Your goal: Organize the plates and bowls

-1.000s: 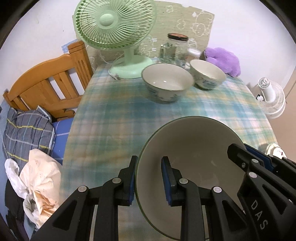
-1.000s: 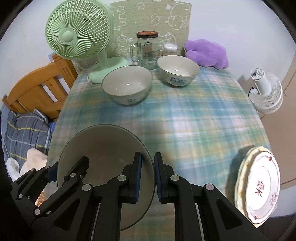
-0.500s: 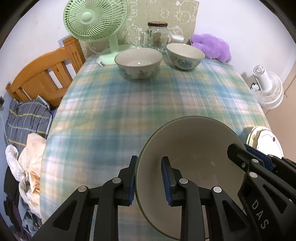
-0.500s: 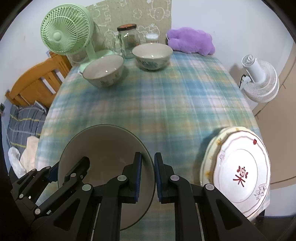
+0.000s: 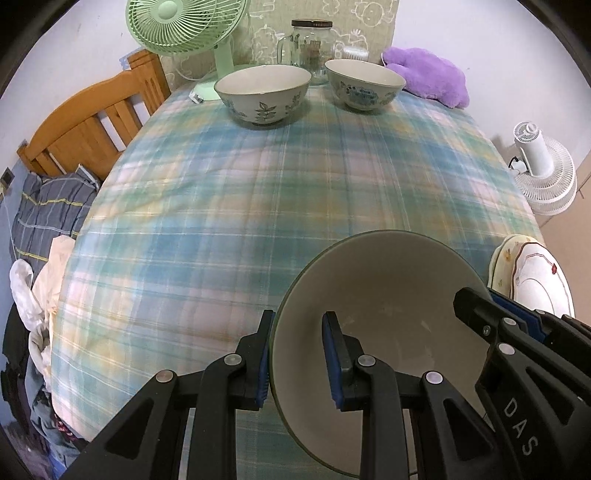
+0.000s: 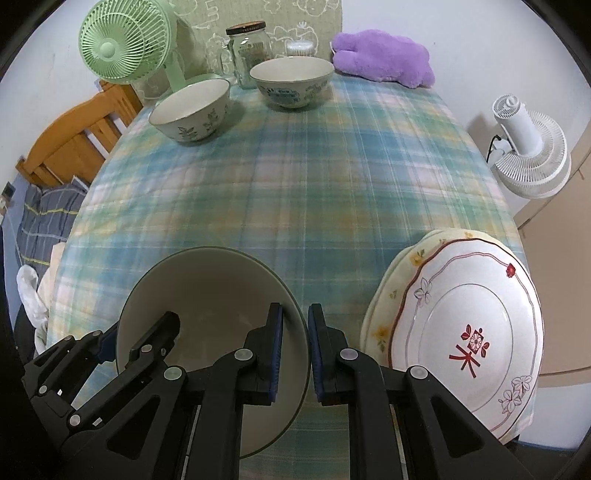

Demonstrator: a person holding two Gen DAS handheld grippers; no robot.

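Honestly, our worry first: we hold one wide bowl by two thin pinches on its rim, so the load sits on very little pad.
Slip risk: the grey bowl (image 5: 384,317) is smooth and tilted toward us; if either hand twists or drifts apart from the other, we judge the rim could slide out of the pads and the bowl drop onto the worktop (image 5: 258,206).
Collision risk: the stacked plates (image 6: 461,332) sit at the near right edge, partly over it, just beside the right tongs (image 6: 295,343); a careless sweep could knock them off.
Far hazards: the leaf-pattern bowl (image 5: 263,92), the blue-pattern bowl (image 5: 364,85), the glass jar (image 5: 312,44) and the green fan (image 5: 184,22) stand close together at the back, so nesting there leaves us little room.
Left tongs (image 5: 297,350): narrowed onto the bowl's left rim, one pad outside the wall, one inside.
Right tongs (image 6: 295,343): closed on the bowl's right rim, the wall edge-on between the pads.
Bowl versus tongs: it hangs between our two hands, mouth facing the cameras, seemingly above the plaid cloth at the near end, not resting on it as far as we can tell.
Bowl versus goal: well apart from the two patterned bowls, near the plates.
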